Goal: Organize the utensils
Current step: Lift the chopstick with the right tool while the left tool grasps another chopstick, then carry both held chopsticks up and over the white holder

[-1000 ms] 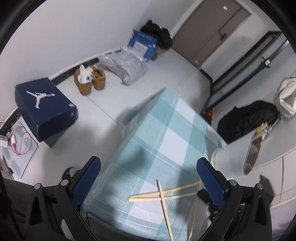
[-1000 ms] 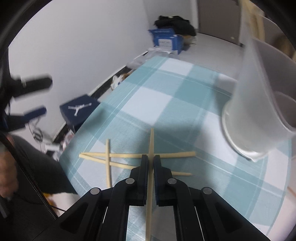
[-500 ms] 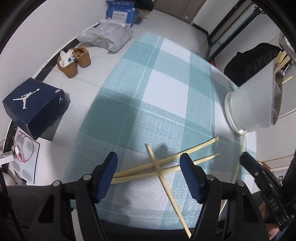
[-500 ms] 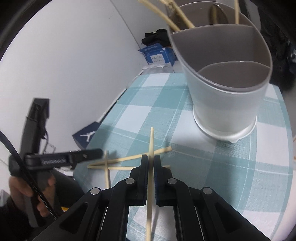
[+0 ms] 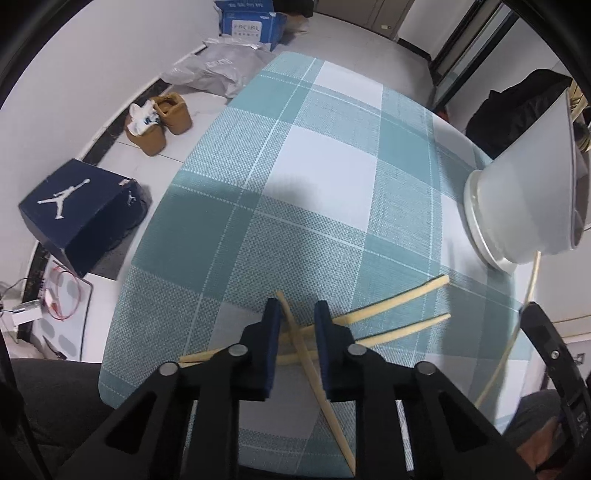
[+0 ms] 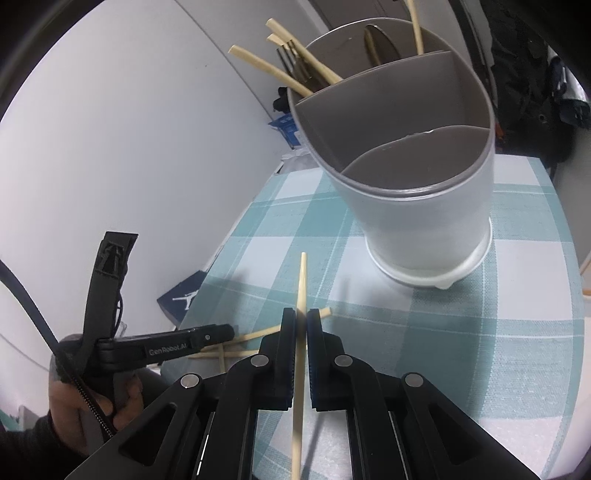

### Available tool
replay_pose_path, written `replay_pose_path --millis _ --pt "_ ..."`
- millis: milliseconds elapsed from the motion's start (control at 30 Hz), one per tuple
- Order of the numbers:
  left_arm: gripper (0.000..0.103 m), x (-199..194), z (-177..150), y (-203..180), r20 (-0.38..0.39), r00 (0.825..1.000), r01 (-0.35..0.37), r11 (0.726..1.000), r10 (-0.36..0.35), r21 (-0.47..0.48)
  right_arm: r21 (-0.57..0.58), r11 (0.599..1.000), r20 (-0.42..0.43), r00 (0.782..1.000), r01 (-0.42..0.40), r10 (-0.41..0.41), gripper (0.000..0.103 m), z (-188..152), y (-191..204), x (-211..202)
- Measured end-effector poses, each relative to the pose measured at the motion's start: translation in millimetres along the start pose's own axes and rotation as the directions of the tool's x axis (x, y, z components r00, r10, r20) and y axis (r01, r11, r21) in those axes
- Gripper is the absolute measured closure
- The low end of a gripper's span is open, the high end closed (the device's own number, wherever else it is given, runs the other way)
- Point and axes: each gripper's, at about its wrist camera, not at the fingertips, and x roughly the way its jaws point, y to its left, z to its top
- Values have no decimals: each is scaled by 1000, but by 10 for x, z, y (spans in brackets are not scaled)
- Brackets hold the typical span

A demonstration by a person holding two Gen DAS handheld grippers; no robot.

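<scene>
In the left wrist view, a dark blue Jordan shoebox sits on the floor at the left edge, with a pair of tan boots above it and a grey plastic bag and a blue carton toward the top. The teal-and-white checked tablecloth fills the middle of the frame. At lower centre the left gripper is narrowed around a crossing chopstick that runs between its blue pads toward the bottom edge; whether the pads actually touch it cannot be told. Under that stick lie two more chopsticks, side by side and slanting up to the right. At the right edge stands the white utensil holder.

In the right wrist view, the left gripper appears at lower left, over the sticks on the cloth. At lower centre the right gripper is clamped on a single chopstick, held clear of the cloth with its tip pointing toward the holder's base. The utensil holder stands at upper right on the cloth, split into three compartments; the two nearer ones look empty, and the far one holds several chopsticks leaning left, plus some metal cutlery that is hard to make out.
</scene>
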Motion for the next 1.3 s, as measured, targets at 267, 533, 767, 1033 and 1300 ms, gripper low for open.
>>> replay_pose_path --millis 267,533,767,1033,1300 --pt "102 23 34 -67 30 999 -41 999 42 -24 10 1000 11 1000 2 -3 98 -16 -28 -59" --pt "102 47 96 -62 46 999 -1 999 3 -45 23 1000 27 1000 6 -6 98 -13 -55 -64" --pt "102 -110 139 -82 113 992 70 996 -64 -54 36 999 89 996 -13 9 98 -19 -79 -219" --pt "102 -565 170 -153 304 943 136 990 -138 28 16 1000 189 982 18 -21 98 -42 -15 -407" --pt "102 -1055 -18 -326 453 850 207 961 -268 181 6 997 235 970 71 -70 98 -78 30 -565"
